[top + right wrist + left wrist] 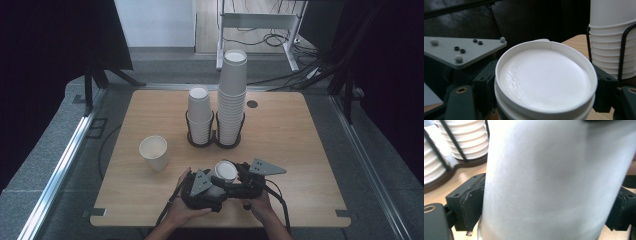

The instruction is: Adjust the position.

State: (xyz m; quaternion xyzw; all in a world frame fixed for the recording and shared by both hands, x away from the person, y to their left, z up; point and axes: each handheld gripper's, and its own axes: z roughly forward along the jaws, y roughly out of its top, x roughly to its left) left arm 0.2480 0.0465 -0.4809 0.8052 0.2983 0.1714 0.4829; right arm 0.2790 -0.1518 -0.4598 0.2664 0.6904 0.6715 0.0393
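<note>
Both grippers meet on nested cups (pixel 225 171) at near table edge: left gripper (pixel 212 189) clamps lower wall, right gripper (pixel 243 176) grips rim end, cup axis near upright.

Both hands come in bare at the near edge of the table, with no sleeve visible on either forearm. The left gripper (pixel 214 186) and right gripper (pixel 239 181) are matt black, blocky bodies, each topped by a grey three-cornered plate (pixel 267 167) studded with small pale balls and dark screw holes. Black cables (pixel 283 205) trail from them toward the near edge. The jaws are black, with flat, worn pads (pixel 472 205) and brass-coloured inserts (pixel 461 90) in their bases.
</note>
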